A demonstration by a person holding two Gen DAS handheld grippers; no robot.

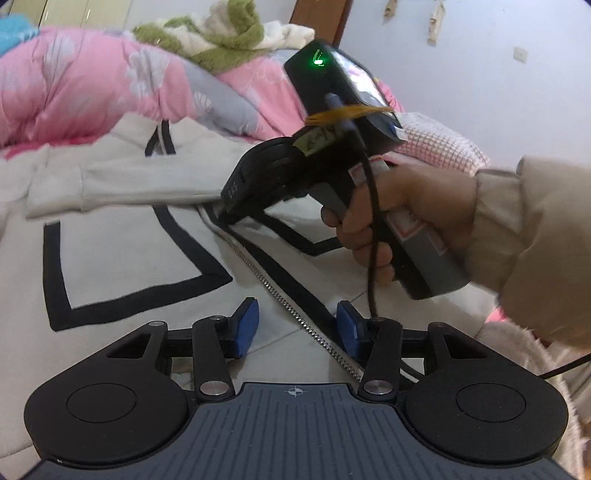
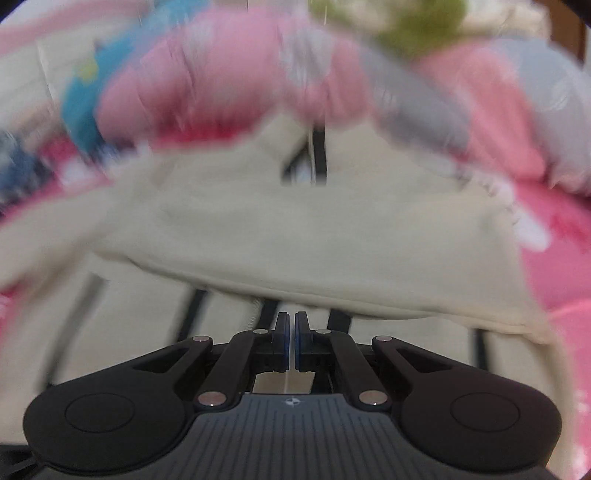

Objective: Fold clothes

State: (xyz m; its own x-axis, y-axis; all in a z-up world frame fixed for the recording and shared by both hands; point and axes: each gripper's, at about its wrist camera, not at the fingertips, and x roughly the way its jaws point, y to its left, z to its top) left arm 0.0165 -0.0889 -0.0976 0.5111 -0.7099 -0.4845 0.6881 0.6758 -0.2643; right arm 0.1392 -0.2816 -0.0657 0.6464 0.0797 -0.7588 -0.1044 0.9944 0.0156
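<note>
Cream zip-front jacket with black trim (image 1: 122, 240) lay flat on the bed.
Its metal zipper (image 1: 295, 314) ran away between the left gripper's (image 1: 295, 328) parted, empty jaws; the right gripper (image 2: 291, 341), clenched on nothing, seemed nearer the folded-over sleeve (image 2: 295, 251).

quilt (image 1: 74, 88) blocks far side, jacket (image 1: 122, 254) flat

A bedroom in a home. A pink flowered quilt (image 1: 74, 85) lies bunched along the bed (image 1: 439, 147), with a green and white fleece blanket (image 1: 221, 33) heaped on it. A cream jacket (image 1: 129, 236) is spread on the bed, beside a plain white wall (image 1: 480, 81) and a wooden door frame (image 1: 317, 14).
</note>
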